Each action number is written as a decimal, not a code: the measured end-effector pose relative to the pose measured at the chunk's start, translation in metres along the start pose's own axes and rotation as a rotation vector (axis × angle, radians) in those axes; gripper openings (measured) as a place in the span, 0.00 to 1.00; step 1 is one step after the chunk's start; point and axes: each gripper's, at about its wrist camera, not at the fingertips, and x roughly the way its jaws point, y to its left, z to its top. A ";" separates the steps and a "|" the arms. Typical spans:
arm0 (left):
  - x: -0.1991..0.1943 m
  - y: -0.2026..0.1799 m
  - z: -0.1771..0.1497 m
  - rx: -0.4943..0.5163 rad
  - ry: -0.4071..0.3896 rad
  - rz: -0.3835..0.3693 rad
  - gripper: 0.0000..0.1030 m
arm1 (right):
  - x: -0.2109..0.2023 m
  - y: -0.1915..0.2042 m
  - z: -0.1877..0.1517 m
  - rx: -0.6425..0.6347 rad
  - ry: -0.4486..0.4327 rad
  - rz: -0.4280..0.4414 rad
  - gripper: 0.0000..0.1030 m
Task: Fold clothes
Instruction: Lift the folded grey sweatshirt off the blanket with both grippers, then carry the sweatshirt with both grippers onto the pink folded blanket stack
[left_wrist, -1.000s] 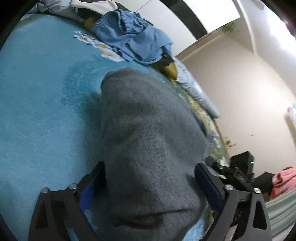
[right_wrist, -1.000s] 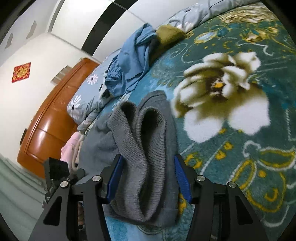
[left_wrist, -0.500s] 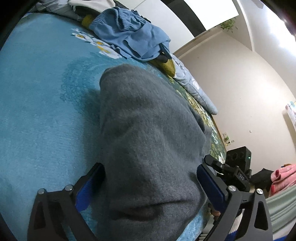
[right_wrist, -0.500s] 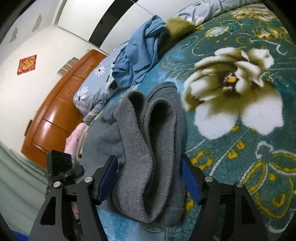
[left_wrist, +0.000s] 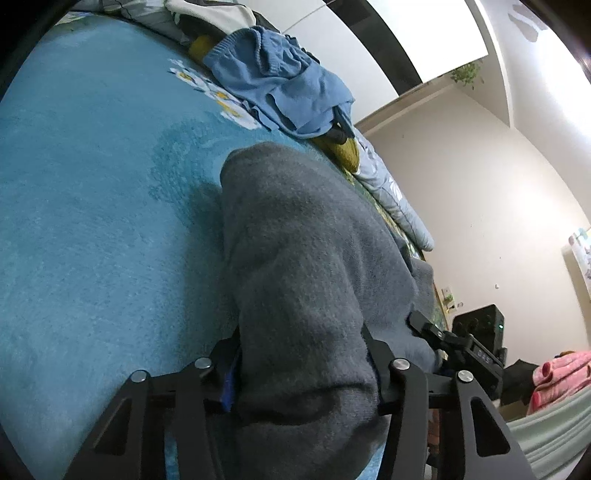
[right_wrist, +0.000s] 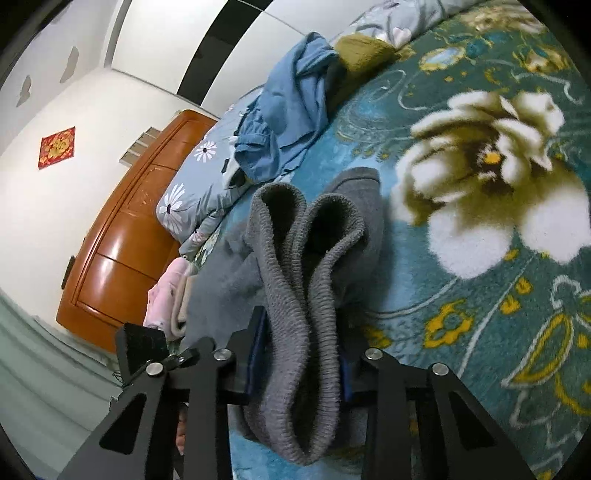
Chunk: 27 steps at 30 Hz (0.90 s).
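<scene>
Both hand-held grippers are taking hold of a grey sweater (left_wrist: 306, 266) that lies on the bed (left_wrist: 92, 221), close in front of them. The left hand-held gripper (left_wrist: 303, 373) is closing, its jaws already pinching a thick bunched fold of the knit between them. The right hand-held gripper (right_wrist: 299, 354) is closing too, squeezing the doubled ribbed hem (right_wrist: 295, 258), which loops up ahead of its jaws. To do this step well, each grip should catch every layer of the fold, not just the top one, and sit deep enough that the heavy knit will not slip out when lifted; both ends should then rise together so the cloth hangs even. The ribbed edge looks springy and thick, so I judge a firm bite is needed. Beyond the sweater, well ahead of both grippers, a blue garment (left_wrist: 280, 85) lies heaped over something mustard-coloured (left_wrist: 345, 149) beside a flowered pillow (right_wrist: 192, 177). These stand apart from the sweater and should not snag it, though a long swing forward could reach them. The bedspread just ahead is otherwise free for laying the fold down.
</scene>
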 end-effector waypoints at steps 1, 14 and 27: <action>-0.002 0.001 0.000 -0.004 -0.006 -0.008 0.50 | -0.003 0.005 -0.001 -0.011 0.001 0.004 0.31; -0.114 0.024 0.019 0.014 -0.138 -0.067 0.48 | 0.028 0.106 -0.012 -0.145 0.028 0.069 0.30; -0.310 0.070 0.086 0.146 -0.382 0.082 0.48 | 0.162 0.305 -0.011 -0.353 0.128 0.272 0.30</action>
